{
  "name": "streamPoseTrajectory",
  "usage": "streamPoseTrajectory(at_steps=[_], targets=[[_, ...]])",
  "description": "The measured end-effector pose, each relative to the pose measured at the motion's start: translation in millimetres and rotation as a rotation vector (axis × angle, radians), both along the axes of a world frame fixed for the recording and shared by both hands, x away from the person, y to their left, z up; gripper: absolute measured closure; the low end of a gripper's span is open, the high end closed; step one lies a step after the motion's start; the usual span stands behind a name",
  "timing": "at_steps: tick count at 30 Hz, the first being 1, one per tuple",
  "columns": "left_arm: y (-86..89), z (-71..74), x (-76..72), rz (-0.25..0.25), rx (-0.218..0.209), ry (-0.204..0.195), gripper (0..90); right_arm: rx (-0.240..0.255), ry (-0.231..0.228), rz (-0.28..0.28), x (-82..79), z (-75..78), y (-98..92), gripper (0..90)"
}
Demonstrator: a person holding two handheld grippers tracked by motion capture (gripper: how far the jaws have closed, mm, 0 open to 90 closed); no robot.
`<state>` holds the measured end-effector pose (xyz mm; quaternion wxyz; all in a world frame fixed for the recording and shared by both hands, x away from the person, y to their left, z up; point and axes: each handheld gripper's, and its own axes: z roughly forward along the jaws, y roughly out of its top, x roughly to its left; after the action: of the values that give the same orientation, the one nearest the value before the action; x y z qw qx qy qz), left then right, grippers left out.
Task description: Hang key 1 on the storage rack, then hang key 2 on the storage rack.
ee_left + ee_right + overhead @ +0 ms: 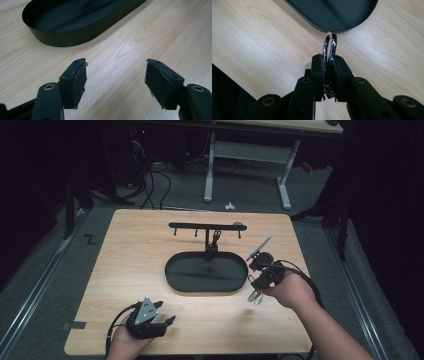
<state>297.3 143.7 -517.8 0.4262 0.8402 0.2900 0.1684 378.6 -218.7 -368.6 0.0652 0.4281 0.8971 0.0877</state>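
My right gripper hangs over the table just right of the black oval tray. It is shut on a silver metal ring, whose double loop sticks out past the fingertips. A black rack with small hooks stands behind the tray, and a small dark item hangs by its post. At the near left my left gripper rests low over the wood, open, with nothing between its pads. Its own view has the tray ahead of it.
The wooden table has bare surface left of and in front of the tray. Beyond the far edge are a white desk frame and cables on grey floor. A black cable trails from the right gripper.
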Motion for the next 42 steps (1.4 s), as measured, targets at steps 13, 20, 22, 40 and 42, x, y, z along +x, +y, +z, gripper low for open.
streamPoseTrajectory(at_steps=[13,20,22,40,42], targets=[[6.2,0.9,-0.8,0.016,-0.021,-0.001,33.8,-0.006,-0.027,-0.017,26.8,21.5,0.7,81.4],[7.5,1.4,-0.2,0.012,-0.019,0.001,33.8,-0.01,-0.045,-0.025,41.5,29.2,1.9,81.4],[7.1,1.2,-0.1,0.014,-0.016,-0.001,33.7,-0.011,-0.05,-0.025,46.2,30.9,3.5,81.4],[9.5,0.1,-1.5,0.023,-0.006,0.004,33.8,0.031,-0.078,-0.013,85.2,46.7,24.2,81.4],[10.1,0.4,-2.4,0.023,-0.004,0.001,33.8,0.041,-0.082,-0.01,87.3,47.3,25.7,81.4]])
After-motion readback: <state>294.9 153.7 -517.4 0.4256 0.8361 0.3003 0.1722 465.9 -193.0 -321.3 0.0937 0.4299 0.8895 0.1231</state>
